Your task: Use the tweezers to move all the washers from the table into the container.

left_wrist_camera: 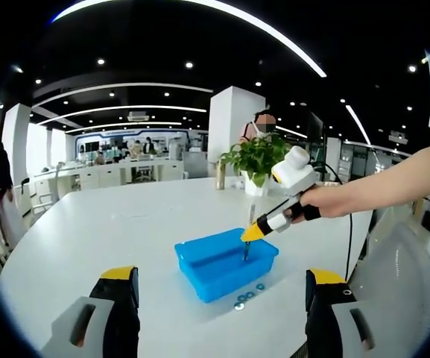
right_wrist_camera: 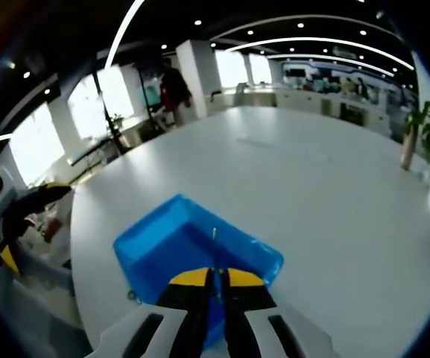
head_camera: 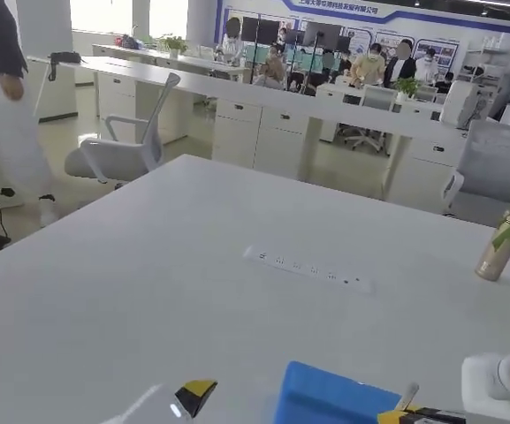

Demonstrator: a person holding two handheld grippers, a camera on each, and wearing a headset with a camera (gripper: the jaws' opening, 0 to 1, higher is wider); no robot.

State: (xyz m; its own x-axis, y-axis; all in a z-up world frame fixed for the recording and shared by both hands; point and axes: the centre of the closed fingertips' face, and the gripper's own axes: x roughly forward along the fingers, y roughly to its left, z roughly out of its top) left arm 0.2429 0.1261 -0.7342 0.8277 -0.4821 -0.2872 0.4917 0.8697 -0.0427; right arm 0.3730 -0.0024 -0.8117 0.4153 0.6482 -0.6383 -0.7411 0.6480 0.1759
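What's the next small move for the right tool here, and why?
Probably lift the right tool and carry the tweezers out of the blue container to the washers on the table beside its wall. The tips point down into the container; whether they hold a washer is too small to tell.

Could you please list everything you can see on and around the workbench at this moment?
table: one, white, under everything
container: one, blue, open, on the table
washers: about four, silvery, on the table beside the container
tweezers: one, thin, dark, tips over the container
power strip: one, white, mid-table
bottle: one, gold-toned, by the plant
plant: one, green, far table edge
chair: one, white, beyond the table
left gripper: one, yellow-tipped, jaws wide open
right gripper: one, yellow-tipped, shut on the tweezers
hand: one, holding the right gripper
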